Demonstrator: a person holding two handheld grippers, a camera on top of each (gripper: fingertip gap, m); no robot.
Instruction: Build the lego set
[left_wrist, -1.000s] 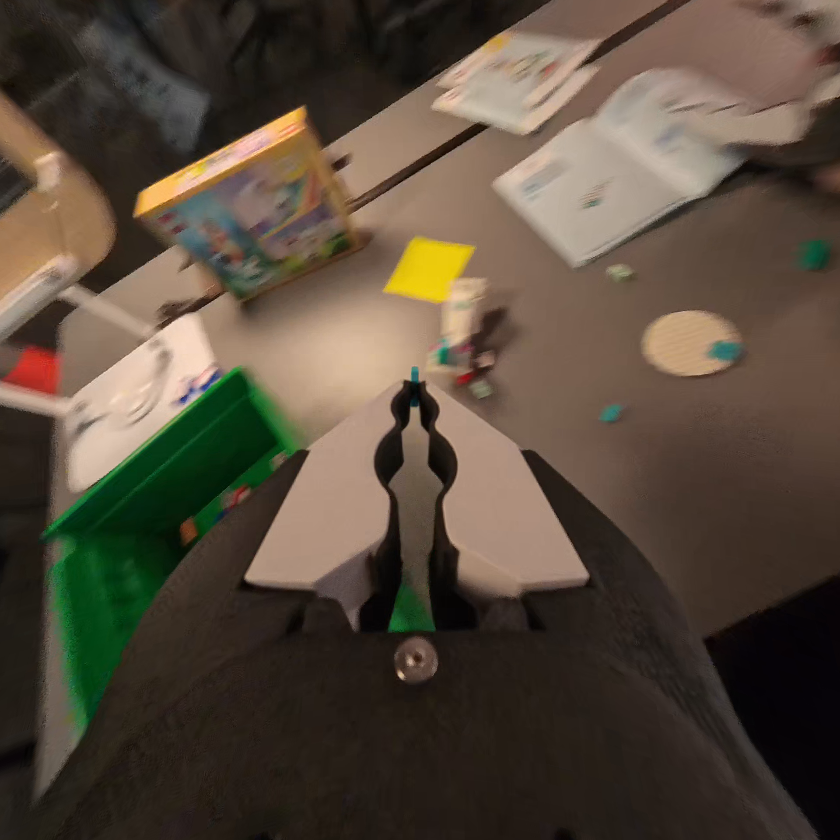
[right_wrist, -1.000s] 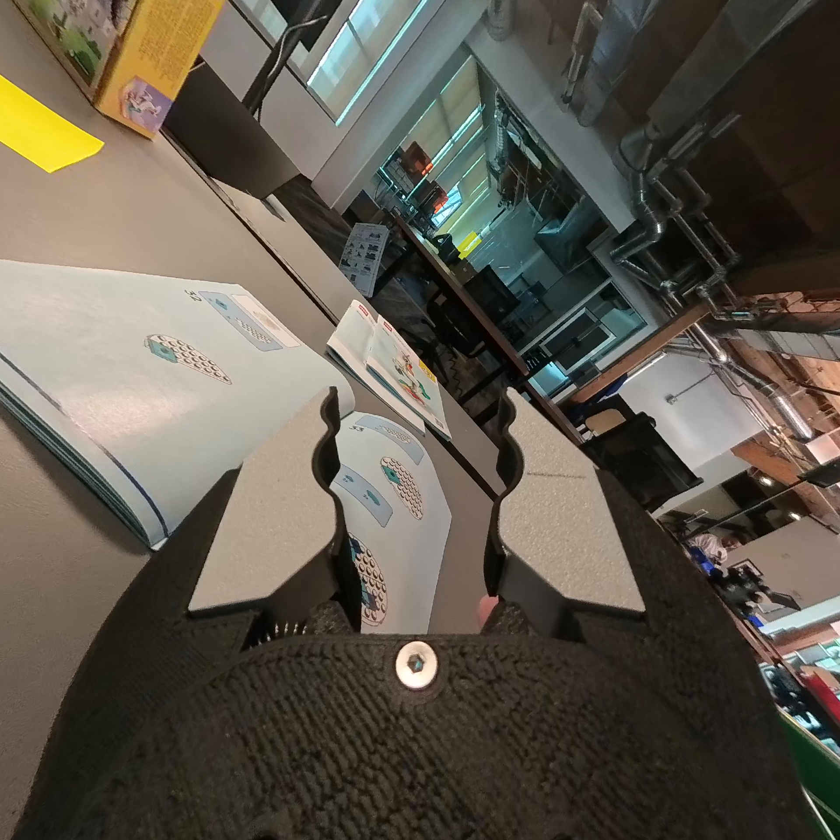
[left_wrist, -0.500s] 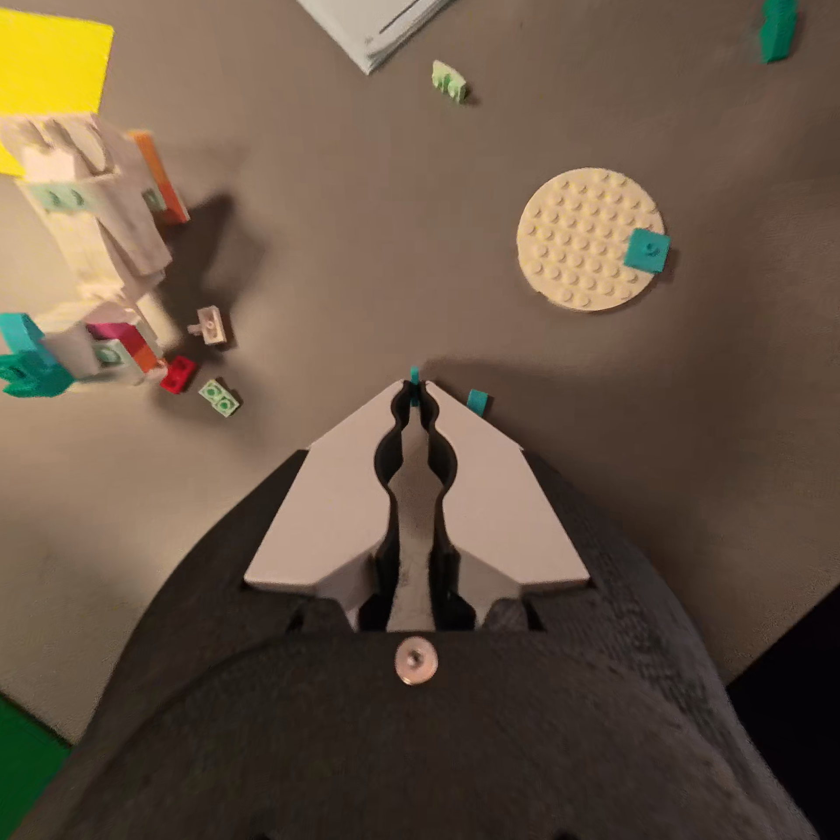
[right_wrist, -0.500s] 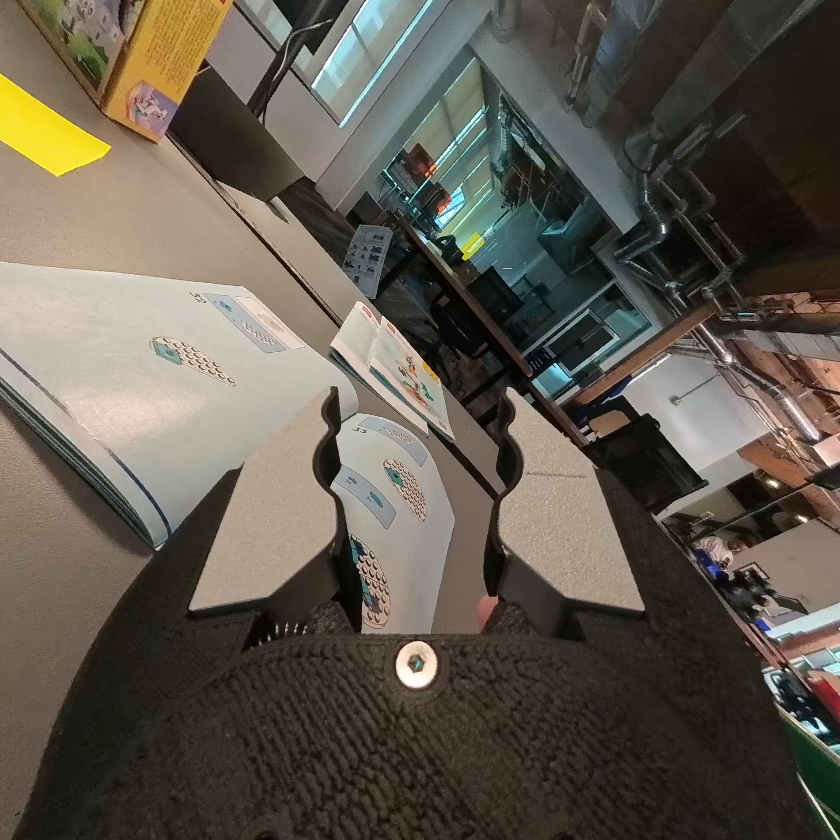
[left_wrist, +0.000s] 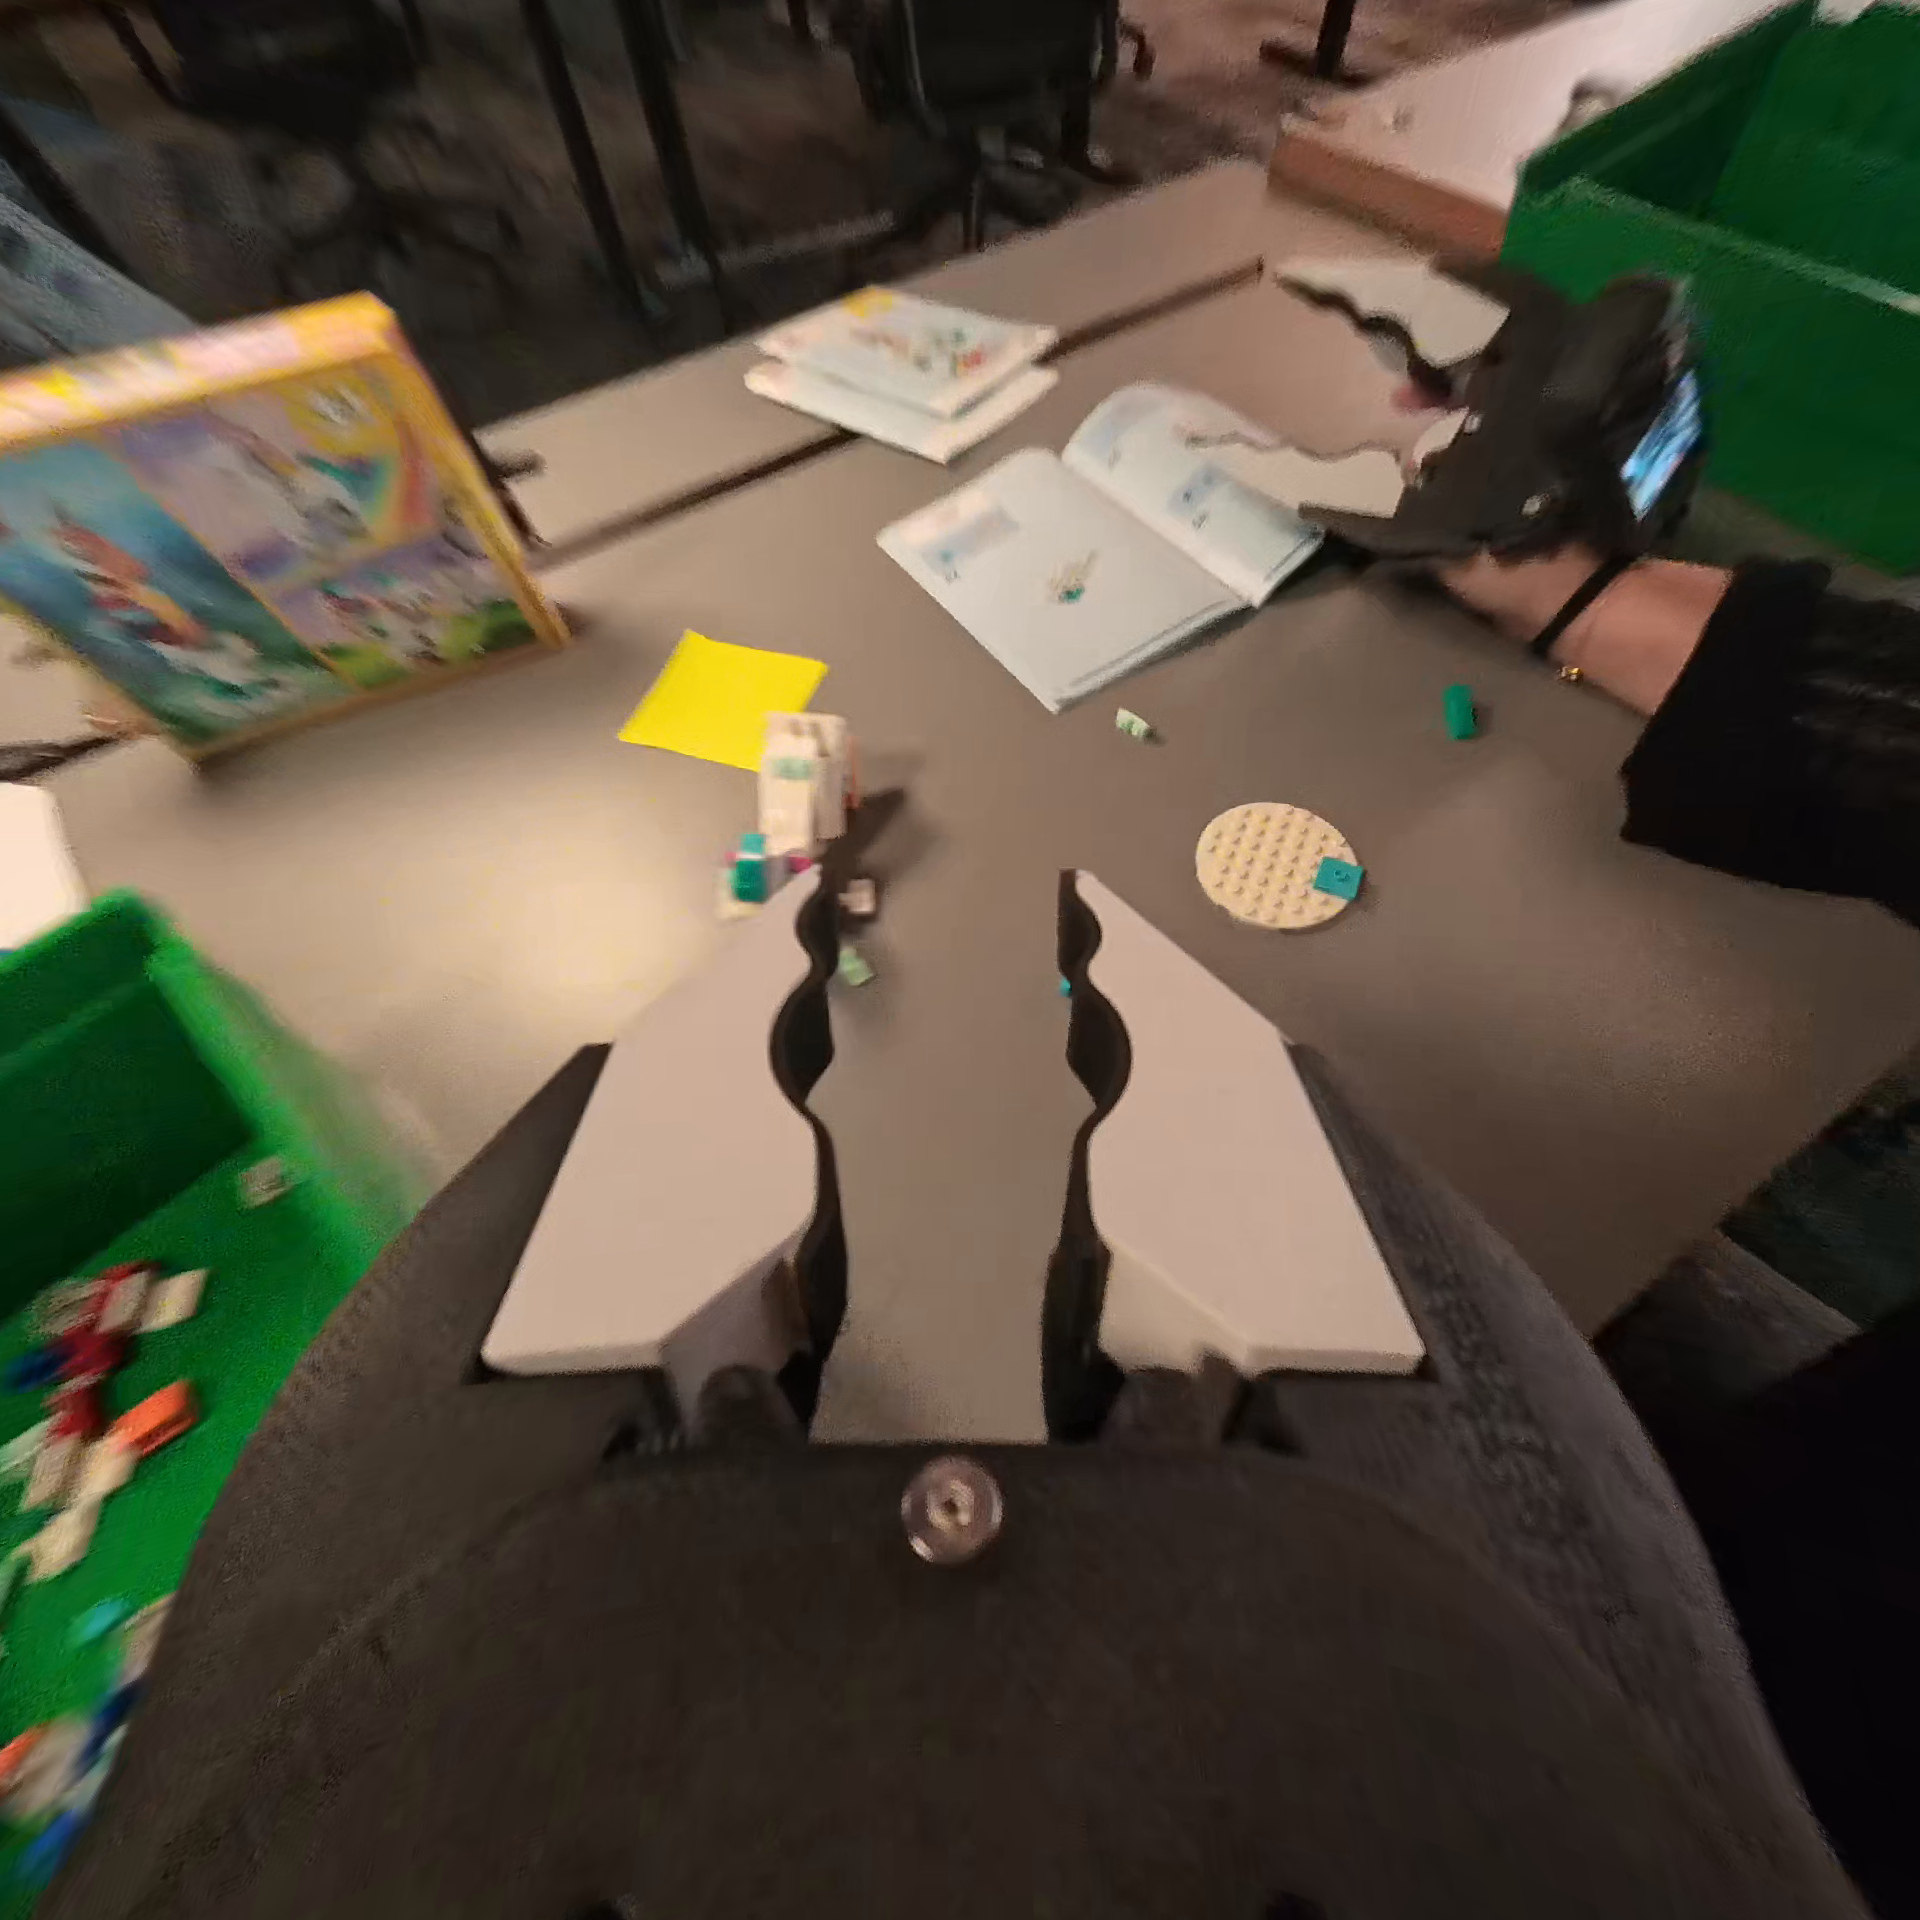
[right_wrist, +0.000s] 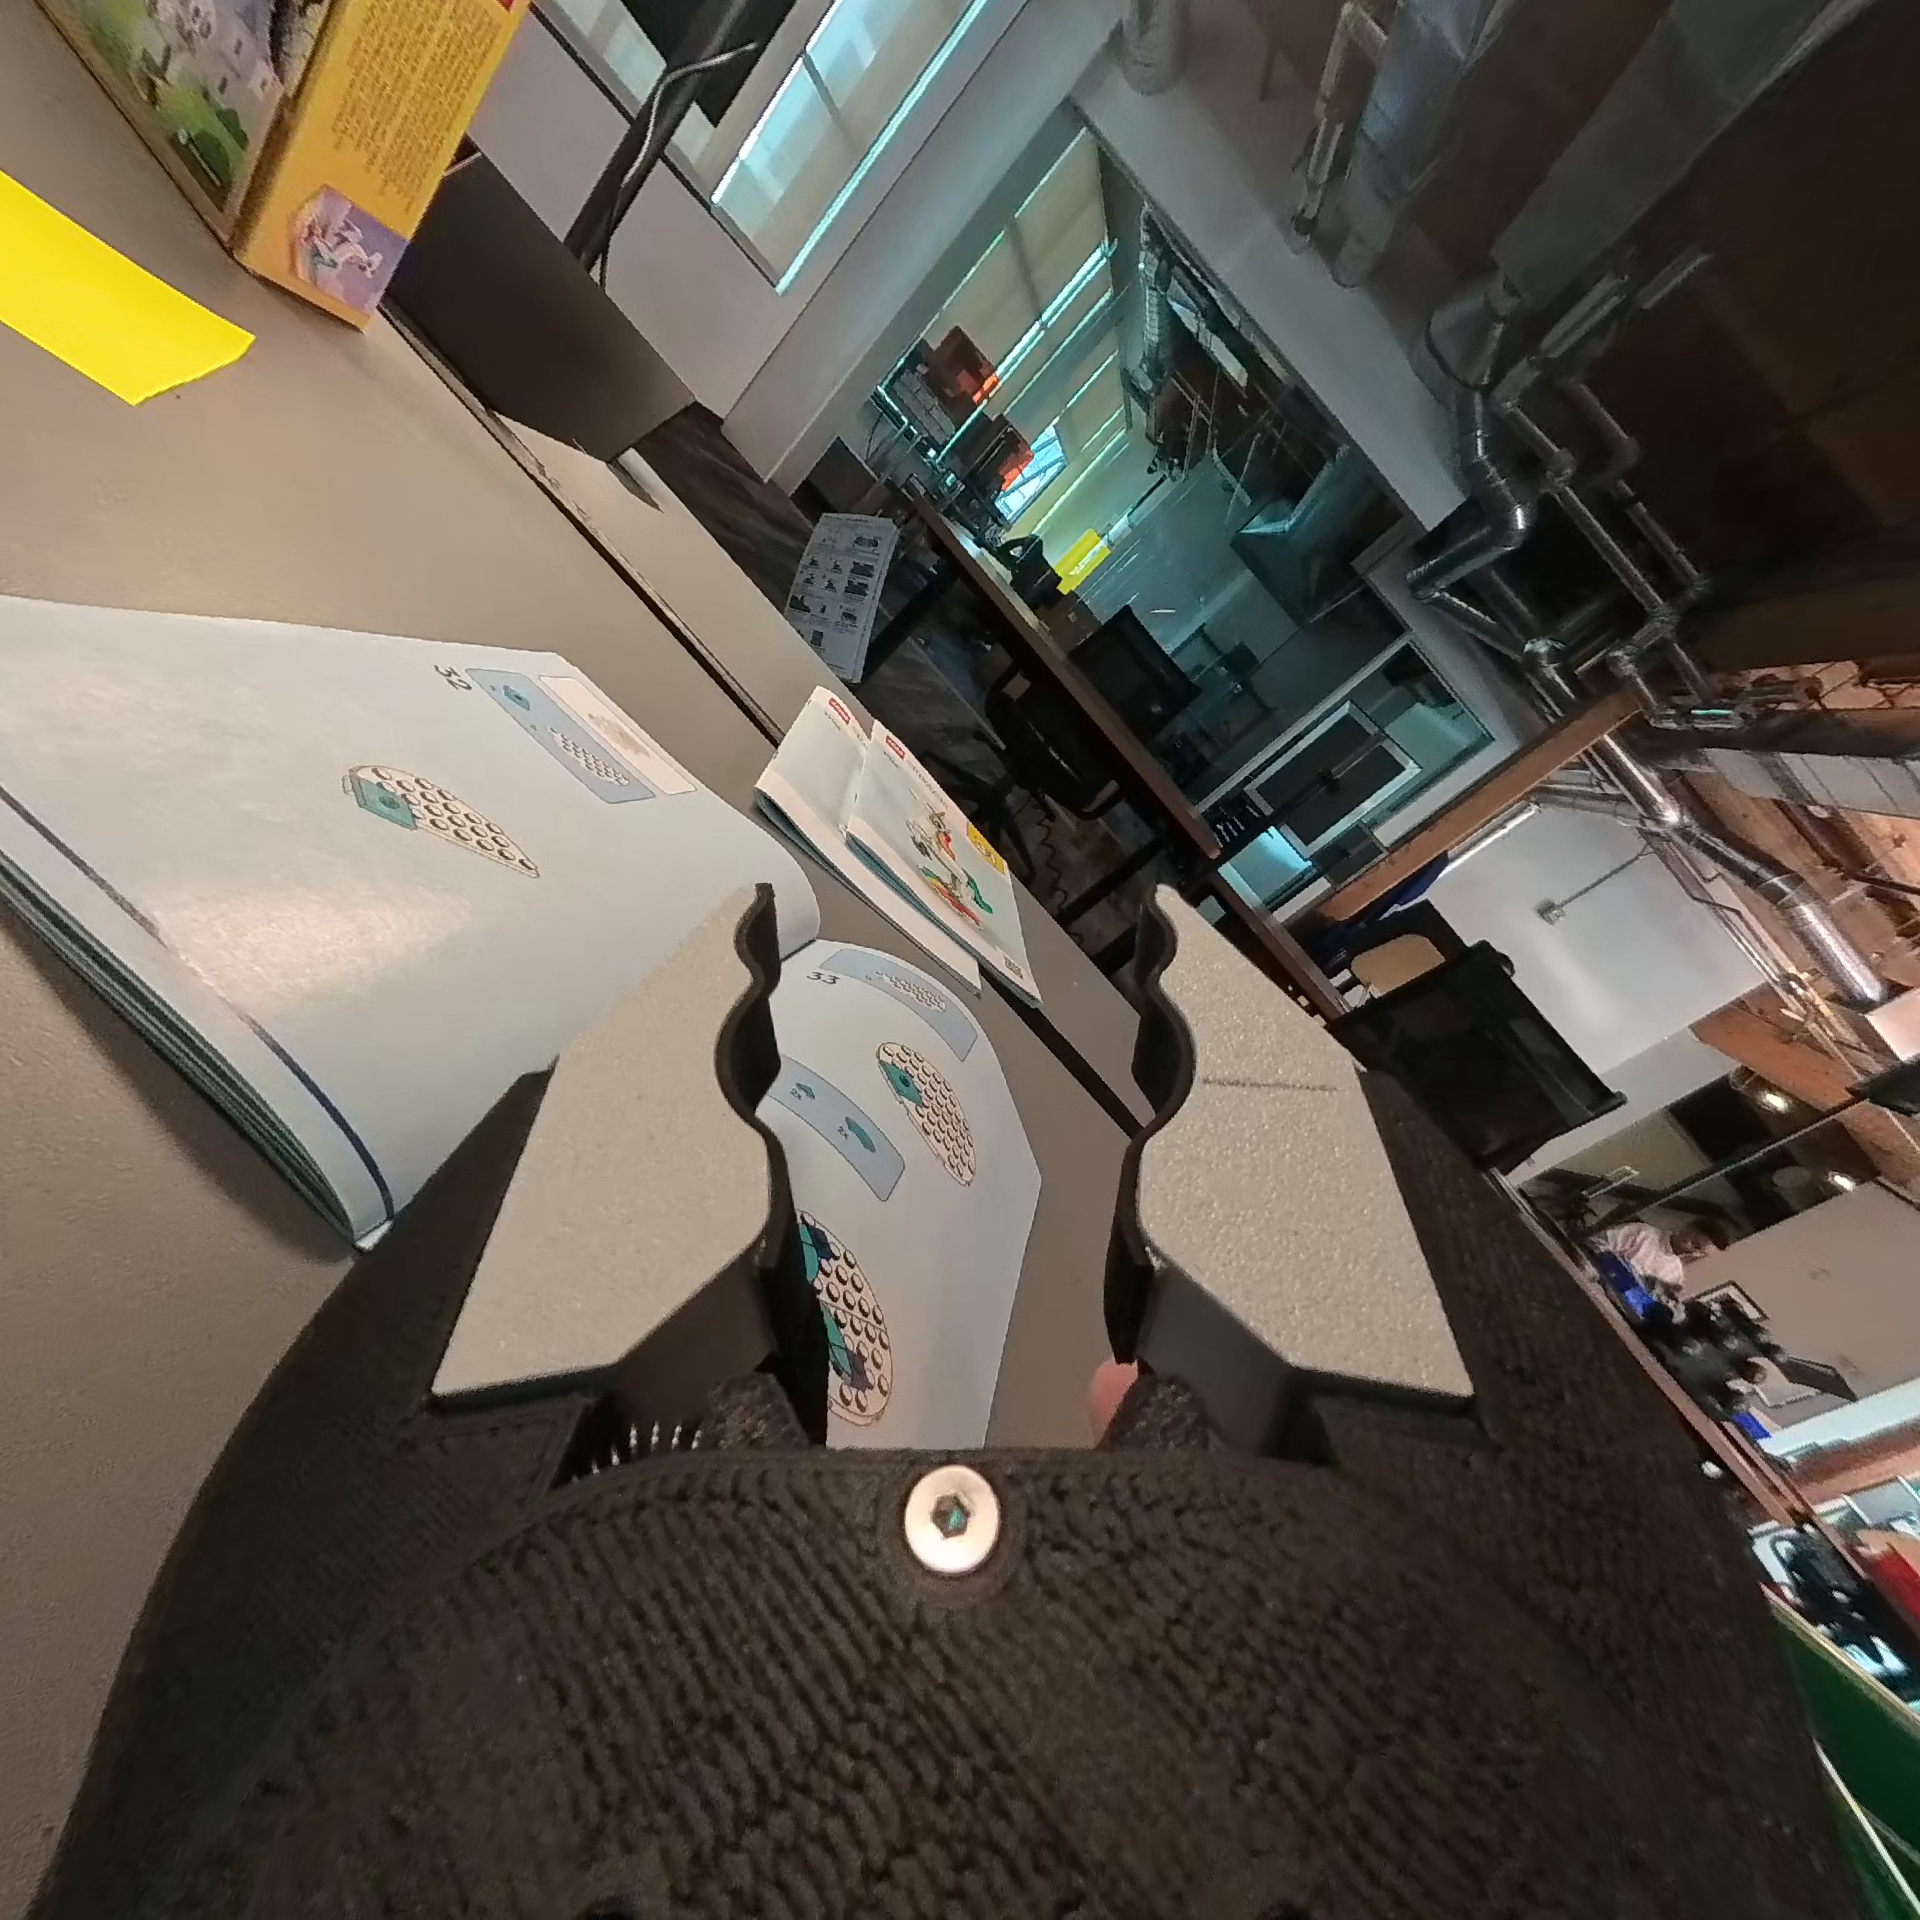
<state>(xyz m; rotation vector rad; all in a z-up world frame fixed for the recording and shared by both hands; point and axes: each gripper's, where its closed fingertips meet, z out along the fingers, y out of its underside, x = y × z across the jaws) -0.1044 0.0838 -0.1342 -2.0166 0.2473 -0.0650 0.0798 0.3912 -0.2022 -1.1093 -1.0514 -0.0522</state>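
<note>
My left gripper (left_wrist: 940, 883) is open and empty above the grey table (left_wrist: 499, 935). A tiny teal piece (left_wrist: 1064, 985) lies on the table by its right fingertip. A round tan plate (left_wrist: 1273, 862) with a teal tile (left_wrist: 1337, 880) on its edge lies to the right. A white, partly built model (left_wrist: 800, 790) stands just past the left fingertip, with small loose pieces (left_wrist: 854, 968) by it. My right gripper (right_wrist: 956, 904) is open and empty, lying low over the open instruction book (right_wrist: 416, 831). It also shows far right in the left wrist view (left_wrist: 1351, 390), held by a hand.
The set's box (left_wrist: 260, 520) stands at the back left, with a yellow note (left_wrist: 727, 696) near it. A green bin (left_wrist: 125, 1195) of loose bricks is at the left and another (left_wrist: 1766, 260) at the back right. A teal brick (left_wrist: 1460, 712) and booklets (left_wrist: 904, 364) lie beyond. There is about 35 cm between the tips of the two grippers. The round tan plate (left_wrist: 1273, 862) is about equally far from each gripper, around 20 cm.
My left gripper was shut on the tiny teal piece and dipped close to the table. It has now opened and pulled back, leaving the piece on the table. The right gripper has hardly moved.
</note>
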